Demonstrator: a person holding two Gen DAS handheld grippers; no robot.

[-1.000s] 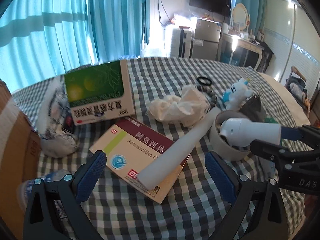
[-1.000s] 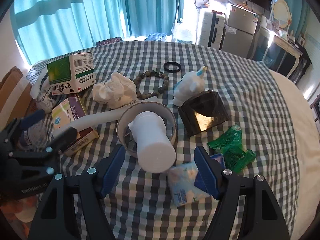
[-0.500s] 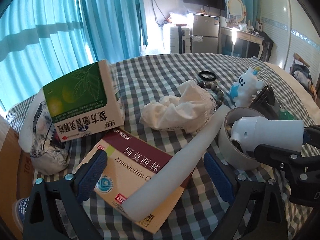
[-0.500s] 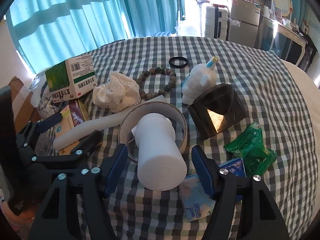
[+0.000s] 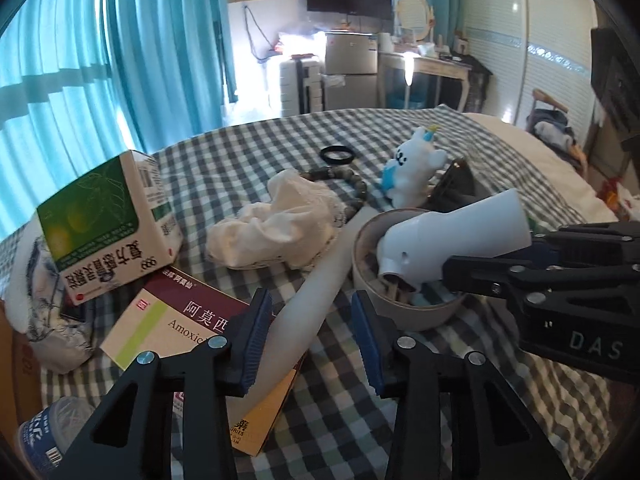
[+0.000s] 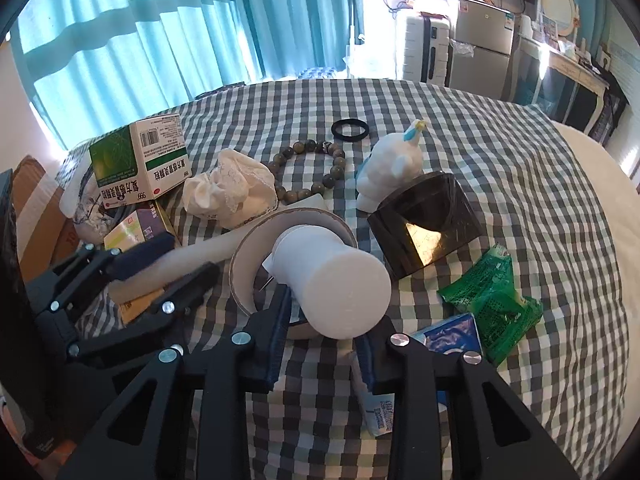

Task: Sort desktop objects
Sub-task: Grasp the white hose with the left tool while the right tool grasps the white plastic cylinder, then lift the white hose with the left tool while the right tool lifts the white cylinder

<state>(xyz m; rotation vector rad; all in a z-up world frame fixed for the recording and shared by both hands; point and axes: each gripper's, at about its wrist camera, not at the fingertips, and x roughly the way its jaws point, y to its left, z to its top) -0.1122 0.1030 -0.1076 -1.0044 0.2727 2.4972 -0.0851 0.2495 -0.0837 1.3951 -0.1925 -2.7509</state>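
A long white rod [image 5: 316, 300] lies on the checked cloth across a red and white Amoxicillin box [image 5: 180, 328]. My left gripper [image 5: 310, 328] has closed around the rod's near end, pads at both sides. A white bottle [image 6: 332, 284] leans in a round tape roll [image 6: 256, 248]. My right gripper [image 6: 320, 324] is shut on the bottle's base; it also shows in the left wrist view [image 5: 456, 236]. The left gripper shows in the right wrist view [image 6: 160, 256].
A green 999 medicine box [image 5: 108, 216], crumpled white cloth [image 5: 280, 224], bead bracelet [image 6: 316, 172], black ring [image 6: 350, 128], white toy figure [image 6: 392, 164], dark prism block [image 6: 428, 220], green packet [image 6: 492, 304] and blue tissue pack [image 6: 452, 332] lie around. A water bottle [image 5: 44, 436] lies near left.
My left gripper moved forward and narrowed its jaws onto the white rod. My right gripper closed onto the white bottle in the tape roll.
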